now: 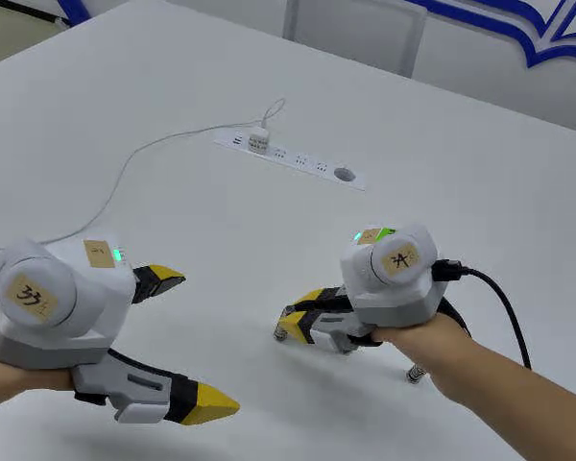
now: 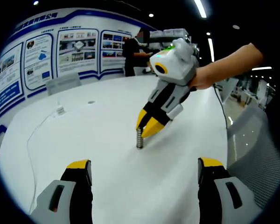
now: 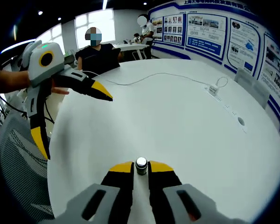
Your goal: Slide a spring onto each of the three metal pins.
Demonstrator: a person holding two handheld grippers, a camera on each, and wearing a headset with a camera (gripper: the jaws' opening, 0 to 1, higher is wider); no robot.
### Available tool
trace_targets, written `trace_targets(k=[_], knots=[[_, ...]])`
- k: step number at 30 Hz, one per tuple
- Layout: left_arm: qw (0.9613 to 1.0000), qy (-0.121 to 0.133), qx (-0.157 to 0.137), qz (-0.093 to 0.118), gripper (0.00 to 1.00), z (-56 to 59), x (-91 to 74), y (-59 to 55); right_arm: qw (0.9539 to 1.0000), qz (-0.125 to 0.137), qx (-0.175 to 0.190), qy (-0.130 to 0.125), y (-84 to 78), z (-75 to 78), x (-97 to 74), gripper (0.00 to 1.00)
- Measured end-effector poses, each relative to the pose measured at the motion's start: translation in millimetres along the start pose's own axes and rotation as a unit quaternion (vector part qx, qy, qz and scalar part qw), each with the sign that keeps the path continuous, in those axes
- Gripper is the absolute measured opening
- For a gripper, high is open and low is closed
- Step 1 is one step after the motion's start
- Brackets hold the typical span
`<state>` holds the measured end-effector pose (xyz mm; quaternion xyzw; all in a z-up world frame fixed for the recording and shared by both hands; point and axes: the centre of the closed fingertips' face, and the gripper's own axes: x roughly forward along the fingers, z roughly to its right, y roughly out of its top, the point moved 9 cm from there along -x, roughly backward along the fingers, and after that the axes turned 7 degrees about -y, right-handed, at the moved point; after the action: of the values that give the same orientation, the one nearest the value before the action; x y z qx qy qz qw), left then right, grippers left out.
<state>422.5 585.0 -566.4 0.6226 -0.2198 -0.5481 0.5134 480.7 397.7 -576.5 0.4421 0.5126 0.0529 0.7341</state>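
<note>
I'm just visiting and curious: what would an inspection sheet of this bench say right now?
Surface: white table, plain top.
Job's things: upright metal pin, ribbed as if a spring sits on it; second small metal piece beside the right forearm, too small to tell.
Clutter: nothing seen.
Grippers: right gripper closed on the pin's top; left gripper open, holding nothing.
Cables: power strip with one plug and a white cable; black cable leaves the right gripper.
Surroundings: poster wall; people beyond the table.
</note>
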Motion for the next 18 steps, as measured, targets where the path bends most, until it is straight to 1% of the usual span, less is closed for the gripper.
trace_targets(k=[7,11,14,16,18], knots=[[1.0000,-0.001,0.002,-0.003,0.96,0.9,1.1,1.1,1.0000,0.004,0.005,-0.001,0.6,1.4,-3.3,0.13],[1.0000,-0.002,0.004,-0.002,0.95,2.1,1.4,2.6,1.0000,0.008,0.006,-0.001,-0.8,-0.4,-6.6,0.14],[1.0000,-0.002,0.004,0.003,0.95,2.4,1.1,5.3,0.9999,0.013,0.001,-0.001,-3.2,-2.9,-9.5,0.17],[1.0000,-0.002,0.006,0.006,0.95,2.2,0.6,7.6,0.9997,0.020,-0.006,-0.009,-3.2,-1.9,-12.2,0.20],[1.0000,-0.002,0.006,0.007,0.95,2.1,0.3,9.1,0.9996,0.025,-0.006,-0.011,-2.5,-0.5,-14.4,0.22]])
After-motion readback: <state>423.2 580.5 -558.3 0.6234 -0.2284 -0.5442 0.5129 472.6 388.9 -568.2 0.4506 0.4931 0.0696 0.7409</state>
